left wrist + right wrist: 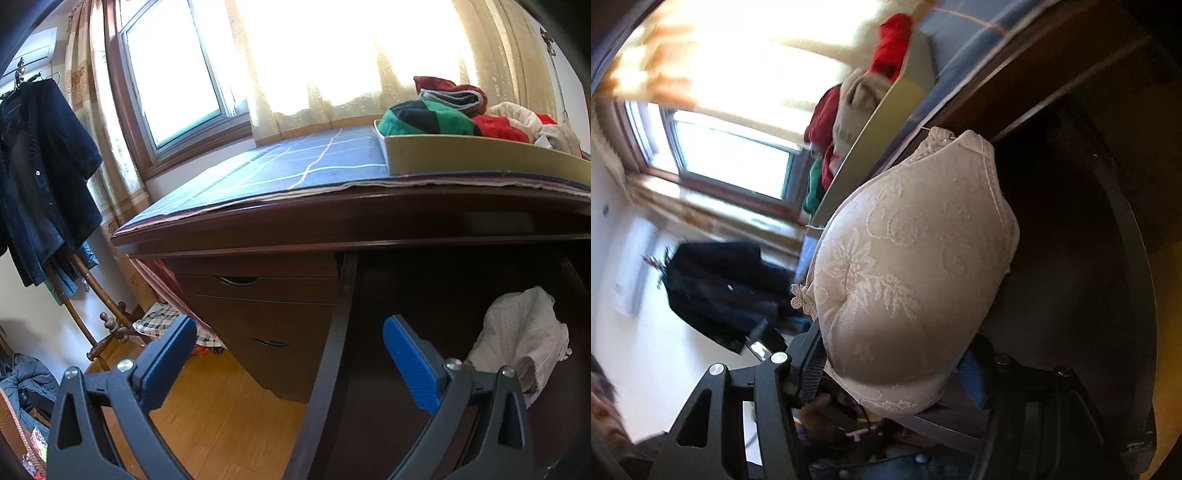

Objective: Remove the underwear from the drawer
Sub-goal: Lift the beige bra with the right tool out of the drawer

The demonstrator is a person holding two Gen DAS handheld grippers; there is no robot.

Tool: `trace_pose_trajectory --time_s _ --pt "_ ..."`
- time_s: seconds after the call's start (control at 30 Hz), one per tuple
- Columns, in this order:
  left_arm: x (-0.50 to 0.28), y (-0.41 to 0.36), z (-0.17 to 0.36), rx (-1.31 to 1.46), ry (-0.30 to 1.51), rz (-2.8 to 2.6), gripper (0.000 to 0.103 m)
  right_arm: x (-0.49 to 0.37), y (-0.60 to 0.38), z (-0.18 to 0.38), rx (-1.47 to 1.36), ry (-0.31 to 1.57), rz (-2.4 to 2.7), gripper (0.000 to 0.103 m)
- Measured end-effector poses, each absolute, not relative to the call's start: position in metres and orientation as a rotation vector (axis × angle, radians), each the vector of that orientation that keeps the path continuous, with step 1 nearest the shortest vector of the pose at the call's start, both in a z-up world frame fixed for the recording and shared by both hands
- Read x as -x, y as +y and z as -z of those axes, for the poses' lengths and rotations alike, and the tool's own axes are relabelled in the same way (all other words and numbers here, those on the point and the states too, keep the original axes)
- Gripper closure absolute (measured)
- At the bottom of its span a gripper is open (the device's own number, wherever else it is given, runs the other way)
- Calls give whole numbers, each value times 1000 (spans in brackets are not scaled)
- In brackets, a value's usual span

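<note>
Left gripper (290, 363): your jaws stand apart, nothing between them, over the drawer (332, 332) edge.
White cloth (524, 332): in the drawer, right of your gripper.
Tray (480, 155): far right on the desk.
Right gripper (894, 373): your jaws are clamped on the bra (908, 273), held before the dark drawer.

A tray (480, 158) heaped with clothes (443, 114) is set on the right of the desk (332, 218), before the window (173, 74). Drawers (266, 317) are placed below at left. Underwear (524, 332) is seen in the open drawer (332, 350) at right.
</note>
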State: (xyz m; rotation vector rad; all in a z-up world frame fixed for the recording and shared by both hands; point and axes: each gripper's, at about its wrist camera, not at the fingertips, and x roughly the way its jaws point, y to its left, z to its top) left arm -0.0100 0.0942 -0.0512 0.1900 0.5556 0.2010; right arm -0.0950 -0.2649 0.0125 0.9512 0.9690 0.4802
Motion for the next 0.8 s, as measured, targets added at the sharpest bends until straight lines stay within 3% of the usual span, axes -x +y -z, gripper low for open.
trace_pose_trajectory --time_s 0.43,0.8 --pt "10 94 51 -191 556 -201 0 93 -216 -22 -844 990 -544 39" --pt "9 94 52 -204 569 -205 0 98 -235 -36 -770 955 -543 39"
